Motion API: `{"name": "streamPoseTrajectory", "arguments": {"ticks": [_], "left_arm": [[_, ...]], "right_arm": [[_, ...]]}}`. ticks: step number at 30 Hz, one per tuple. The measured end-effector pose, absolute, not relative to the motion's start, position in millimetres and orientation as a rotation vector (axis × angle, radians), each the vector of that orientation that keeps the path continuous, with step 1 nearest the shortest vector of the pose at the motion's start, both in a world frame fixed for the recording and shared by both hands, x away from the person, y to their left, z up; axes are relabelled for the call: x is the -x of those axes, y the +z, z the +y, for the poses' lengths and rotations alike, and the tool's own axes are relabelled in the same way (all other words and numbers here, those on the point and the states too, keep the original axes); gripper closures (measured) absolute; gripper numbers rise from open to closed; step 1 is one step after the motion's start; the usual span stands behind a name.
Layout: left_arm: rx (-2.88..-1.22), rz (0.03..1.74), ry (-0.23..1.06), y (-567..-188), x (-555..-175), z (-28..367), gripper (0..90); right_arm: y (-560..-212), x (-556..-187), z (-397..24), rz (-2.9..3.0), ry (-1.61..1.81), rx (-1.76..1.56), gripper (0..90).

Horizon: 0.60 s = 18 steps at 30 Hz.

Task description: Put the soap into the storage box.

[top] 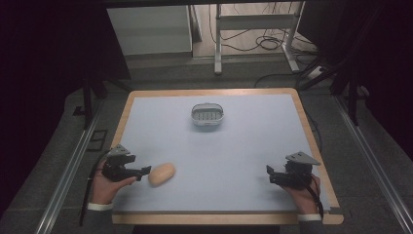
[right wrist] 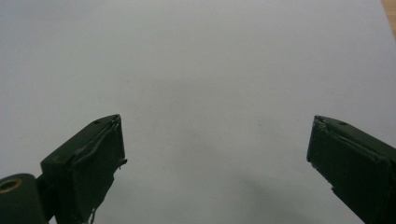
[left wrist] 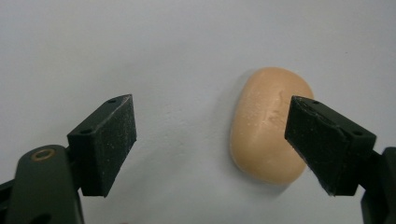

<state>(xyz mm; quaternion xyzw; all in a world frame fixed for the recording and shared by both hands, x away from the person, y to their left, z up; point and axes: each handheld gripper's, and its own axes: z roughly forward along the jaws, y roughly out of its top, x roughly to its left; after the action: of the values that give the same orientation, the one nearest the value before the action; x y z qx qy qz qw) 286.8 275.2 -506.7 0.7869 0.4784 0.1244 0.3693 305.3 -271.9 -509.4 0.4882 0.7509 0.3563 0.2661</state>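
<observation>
Dark floor and cables surround the pale-topped table (top: 253,146) in the high view. Using the grey dish (top: 207,115) as landmark, the tan soap bar (top: 161,174) lies well nearer the person and leftward, just beside the left gripper (top: 144,171); the right gripper (top: 269,171) sits near and rightward.

Left gripper view: jaws spread wide, the soap bar (left wrist: 266,128) between them, nearer the right pad, ungripped.

Right gripper view: jaws spread over bare tabletop (right wrist: 210,70).

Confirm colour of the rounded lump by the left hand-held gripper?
Pale peach-tan rounded soap-like lump; clearest in the left gripper view.
</observation>
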Motion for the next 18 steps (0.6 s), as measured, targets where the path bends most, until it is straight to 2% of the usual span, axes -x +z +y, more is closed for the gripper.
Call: {"name": "streamPoseTrajectory", "arguments": {"ticks": [18], "left_arm": [[-2.008, 1.298, 0.342, -510, -290, 288, 16.9]], "right_arm": [[-512, -302, -279, 2.024, 0.98, -1.345, 4.0]]}}
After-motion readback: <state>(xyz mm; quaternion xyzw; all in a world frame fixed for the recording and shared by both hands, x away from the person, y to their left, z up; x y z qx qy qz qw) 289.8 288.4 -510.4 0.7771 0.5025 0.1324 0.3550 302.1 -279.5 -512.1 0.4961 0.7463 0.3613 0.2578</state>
